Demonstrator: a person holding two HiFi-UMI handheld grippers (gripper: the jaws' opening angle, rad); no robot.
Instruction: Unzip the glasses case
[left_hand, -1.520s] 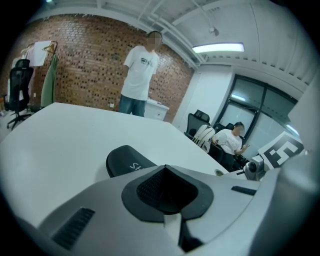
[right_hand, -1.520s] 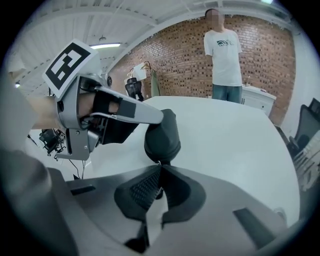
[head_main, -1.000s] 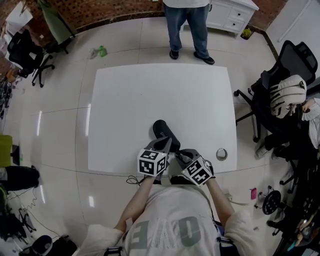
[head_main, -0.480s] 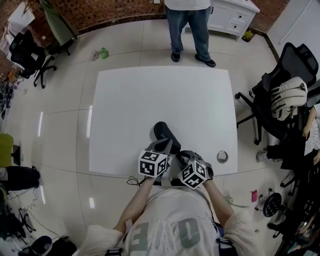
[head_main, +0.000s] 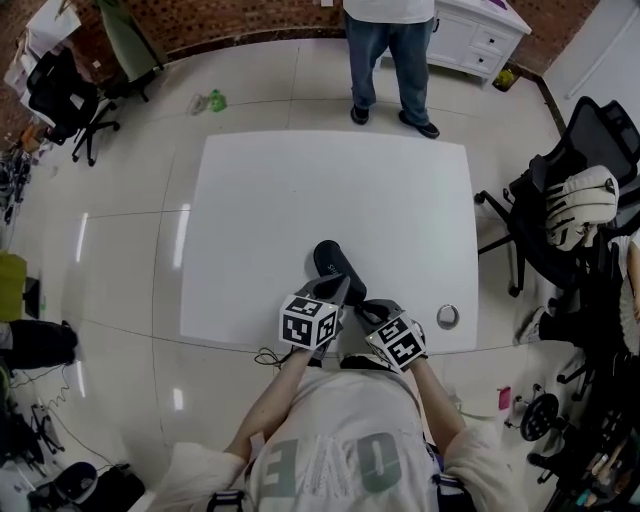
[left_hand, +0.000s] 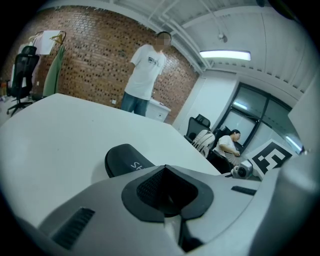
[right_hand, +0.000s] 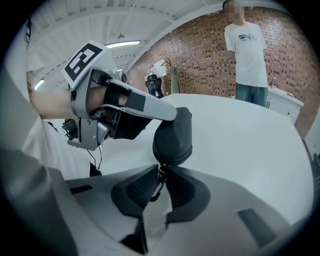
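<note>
A black glasses case (head_main: 333, 262) lies on the white table (head_main: 300, 180) near its front edge, and also shows in the left gripper view (left_hand: 125, 157). My left gripper (head_main: 336, 292) is at the case's near end. In the right gripper view its fingers (right_hand: 162, 111) pinch the case's (right_hand: 175, 135) upper edge. My right gripper (right_hand: 159, 182) is shut, with the small zipper pull (right_hand: 160, 174) caught between its pads just below the case's end. From the head it sits right of the left gripper (head_main: 368, 312).
A small round metal object (head_main: 447, 316) sits on the table at the front right. A person (head_main: 392, 55) stands at the table's far side. Office chairs (head_main: 575, 200) crowd the right, another (head_main: 60, 95) stands at far left.
Both grippers stay at the case's near end. The right gripper's cube wobbles slightly and the head view shifts a little.
</note>
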